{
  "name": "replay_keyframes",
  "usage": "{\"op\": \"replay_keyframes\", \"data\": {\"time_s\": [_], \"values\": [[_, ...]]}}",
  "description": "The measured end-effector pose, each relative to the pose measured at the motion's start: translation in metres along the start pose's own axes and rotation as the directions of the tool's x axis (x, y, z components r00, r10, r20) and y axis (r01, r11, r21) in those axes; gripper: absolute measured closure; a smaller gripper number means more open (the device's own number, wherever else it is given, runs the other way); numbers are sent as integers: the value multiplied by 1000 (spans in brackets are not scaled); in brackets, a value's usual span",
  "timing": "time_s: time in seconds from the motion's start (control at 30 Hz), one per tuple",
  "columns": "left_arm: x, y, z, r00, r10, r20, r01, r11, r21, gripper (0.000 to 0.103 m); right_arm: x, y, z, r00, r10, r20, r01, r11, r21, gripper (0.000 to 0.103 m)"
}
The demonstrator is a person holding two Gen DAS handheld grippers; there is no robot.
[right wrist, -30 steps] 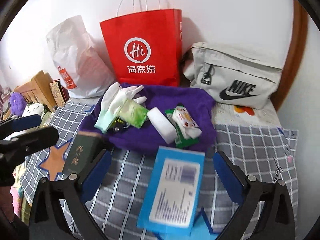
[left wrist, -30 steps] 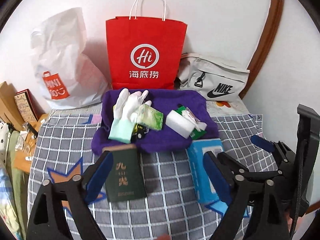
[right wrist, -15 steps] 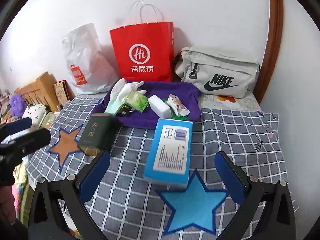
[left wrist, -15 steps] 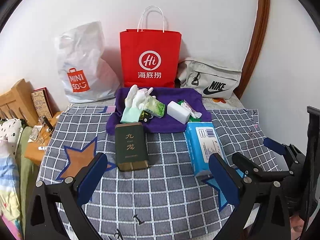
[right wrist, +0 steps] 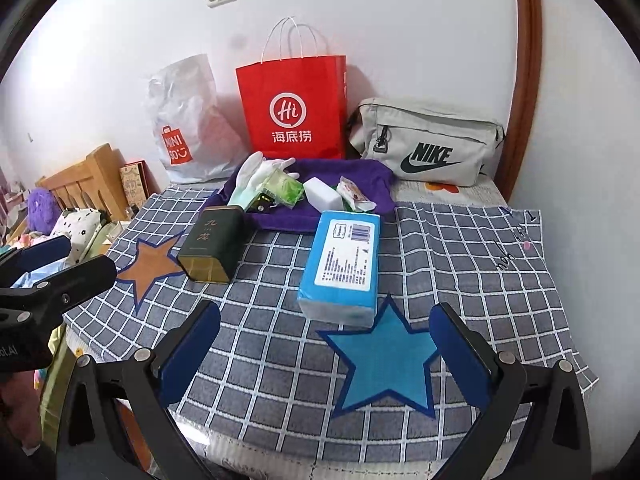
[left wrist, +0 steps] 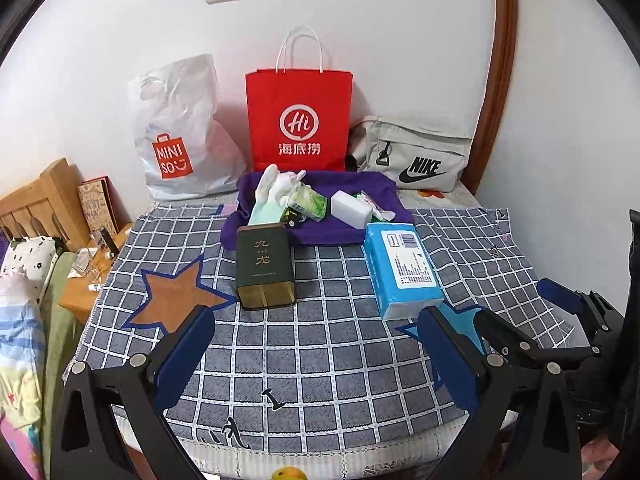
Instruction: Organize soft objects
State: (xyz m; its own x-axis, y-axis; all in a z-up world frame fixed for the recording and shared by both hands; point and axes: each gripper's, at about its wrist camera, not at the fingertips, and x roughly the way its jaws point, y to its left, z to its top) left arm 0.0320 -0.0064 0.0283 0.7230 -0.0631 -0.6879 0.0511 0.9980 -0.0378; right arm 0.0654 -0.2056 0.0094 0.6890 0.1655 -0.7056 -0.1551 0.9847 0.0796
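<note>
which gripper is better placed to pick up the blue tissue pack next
Right, probably. In the right wrist view the blue tissue pack lies almost centred ahead of the open right gripper. The left gripper, also open, lines up instead with the dark green tin, and the pack sits off to its right.

Probably a home bedroom: wooden bed frame (left wrist: pixel 38 200), bedding (left wrist: pixel 20 320) alongside.

- Checked cloth on the bench (left wrist: pixel 320 360): bare near strip ahead of both hand-held grippers.
- Dark green tin (left wrist: pixel 265 266) and blue tissue pack (right wrist: pixel 342 266) lie mid-bench, well apart; open lane between.
- Purple towel (left wrist: pixel 360 188) heaped with small items just behind.
- Red paper bag (left wrist: pixel 298 120), white plastic bag (left wrist: pixel 180 136), grey pouch (right wrist: pixel 428 140) line the wall.
</note>
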Motion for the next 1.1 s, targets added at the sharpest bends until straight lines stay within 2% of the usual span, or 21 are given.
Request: {"op": "replay_keyframes", "data": {"time_s": [0.33, 1.1], "values": [[-16, 1, -4, 998, -4, 56, 5, 1000, -22, 1, -18, -2, -4, 999, -8, 38, 8, 1000, 0, 0], [-18, -3, -7, 999, 0, 51, 1, 1000, -15, 1, -29, -2, -5, 999, -3, 53, 4, 1000, -11, 0]]}}
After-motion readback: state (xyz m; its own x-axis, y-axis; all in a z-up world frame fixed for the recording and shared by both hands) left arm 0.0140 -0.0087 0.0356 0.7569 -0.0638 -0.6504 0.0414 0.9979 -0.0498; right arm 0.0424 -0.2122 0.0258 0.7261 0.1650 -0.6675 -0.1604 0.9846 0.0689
